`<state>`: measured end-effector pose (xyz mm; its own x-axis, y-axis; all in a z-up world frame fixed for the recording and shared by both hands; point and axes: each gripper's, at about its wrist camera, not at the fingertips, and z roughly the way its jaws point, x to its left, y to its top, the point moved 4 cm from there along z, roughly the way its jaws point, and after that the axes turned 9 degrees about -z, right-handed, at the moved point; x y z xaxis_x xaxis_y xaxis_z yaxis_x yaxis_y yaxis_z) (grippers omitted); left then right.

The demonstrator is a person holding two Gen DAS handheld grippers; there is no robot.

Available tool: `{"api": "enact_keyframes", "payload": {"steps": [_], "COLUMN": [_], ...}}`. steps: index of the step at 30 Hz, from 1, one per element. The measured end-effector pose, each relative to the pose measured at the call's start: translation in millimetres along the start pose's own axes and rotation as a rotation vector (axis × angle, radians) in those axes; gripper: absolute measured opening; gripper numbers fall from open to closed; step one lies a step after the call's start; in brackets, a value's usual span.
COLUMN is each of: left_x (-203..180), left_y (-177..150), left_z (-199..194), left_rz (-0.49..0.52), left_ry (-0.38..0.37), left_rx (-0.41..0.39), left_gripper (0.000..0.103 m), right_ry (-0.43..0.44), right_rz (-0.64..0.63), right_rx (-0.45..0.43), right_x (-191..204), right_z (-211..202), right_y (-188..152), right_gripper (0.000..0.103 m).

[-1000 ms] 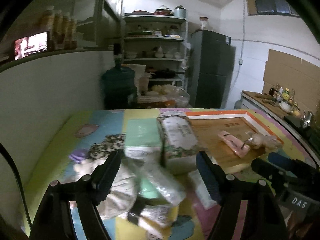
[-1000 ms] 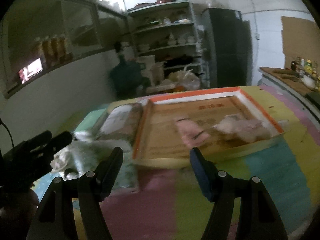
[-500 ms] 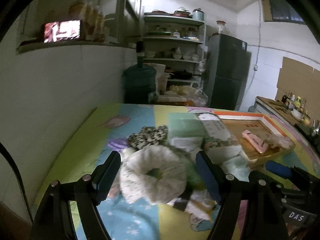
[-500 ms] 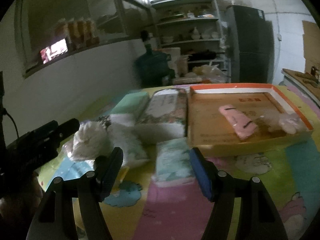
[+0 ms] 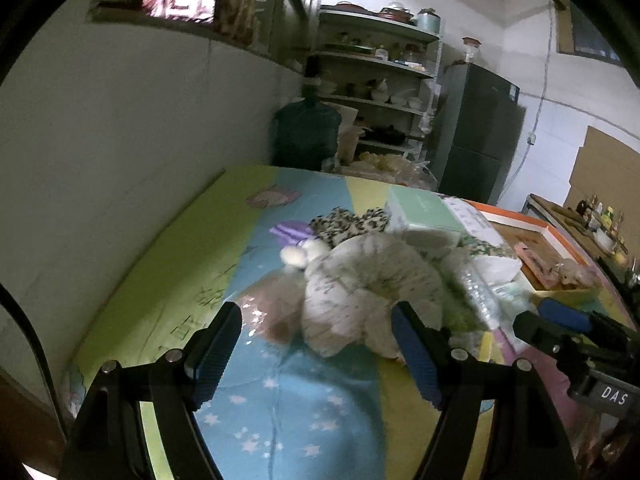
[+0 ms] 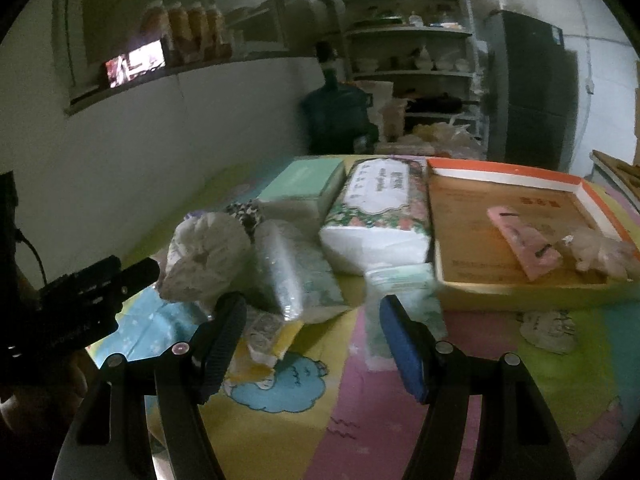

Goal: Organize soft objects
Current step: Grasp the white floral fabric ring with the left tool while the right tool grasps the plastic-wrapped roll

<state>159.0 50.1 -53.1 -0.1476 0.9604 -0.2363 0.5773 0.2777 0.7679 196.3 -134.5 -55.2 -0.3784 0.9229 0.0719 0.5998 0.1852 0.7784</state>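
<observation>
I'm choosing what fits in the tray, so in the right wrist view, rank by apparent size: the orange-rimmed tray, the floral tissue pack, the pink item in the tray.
1. orange-rimmed tray
2. floral tissue pack
3. pink item

All three sit at similar depth, so the order seems reliable.

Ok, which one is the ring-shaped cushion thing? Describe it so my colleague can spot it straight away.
Start at the orange-rimmed tray on the colourful play mat, then go across the pile of tissue packs towards the wall. The ring cushion lies at the near edge of that pile, just ahead of the left gripper. It alone is a pale, speckled, puffy doughnut, not a flat pack.
</observation>
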Motion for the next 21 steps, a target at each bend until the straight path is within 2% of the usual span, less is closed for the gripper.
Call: {"api": "enact_keyframes", "payload": {"steps": [5,11,17,19,21], "left_x": [7,0,-10,-12,-13], "left_y": [1,5,15,16,17], "left_z": [5,27,46,52,58], "left_rz": [-0.021,-0.008,0.041,0.041,0.038], "left_ry": [-0.021,-0.066,-0.084,-0.088,-0.089], "left_rx": [0.012,0.05,0.048,0.062,0.081], "left_gripper": [0.077,0.077,0.077,0.072,0.06], "right_ry": [0.019,0.017,0.007,0.007,0.009], "right_rz": [-0.014,-0.009,-0.008,-0.006,0.0], "right_rx": [0.018,0.021,0.02,0.018,0.021], "right_x": [5,3,-1,-3,-5], "right_z": [11,16,21,23,28], "right_y": [2,3,6,9,11], "right_gripper": [0.071,0.071,0.071,0.071,0.071]}}
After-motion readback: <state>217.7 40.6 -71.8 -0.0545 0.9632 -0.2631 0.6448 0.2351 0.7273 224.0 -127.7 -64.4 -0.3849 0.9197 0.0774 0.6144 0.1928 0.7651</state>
